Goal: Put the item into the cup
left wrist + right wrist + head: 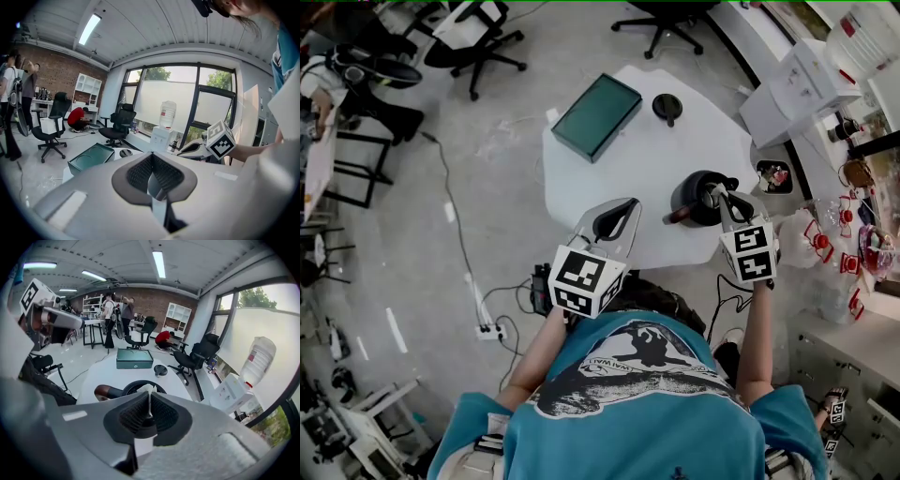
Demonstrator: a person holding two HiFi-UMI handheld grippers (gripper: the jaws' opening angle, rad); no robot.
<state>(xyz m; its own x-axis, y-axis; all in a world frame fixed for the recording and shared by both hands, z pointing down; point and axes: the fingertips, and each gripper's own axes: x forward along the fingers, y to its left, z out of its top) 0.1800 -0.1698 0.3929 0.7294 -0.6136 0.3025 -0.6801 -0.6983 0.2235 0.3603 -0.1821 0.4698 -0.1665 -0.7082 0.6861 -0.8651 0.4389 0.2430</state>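
Right gripper view shows the right tool [149, 398] pinched shut on a thin white item [147, 391] — held over the mouth of the black cup [126, 388], which stands on the white tabletop [103, 373]. The left tool [152, 157] is closed on nothing, well left of the cup — a green box [596, 115] lies farther back.

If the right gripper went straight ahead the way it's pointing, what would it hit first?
Probably the black cup: the right gripper, shut on a white item, points into its open mouth. Depth is hard to judge.
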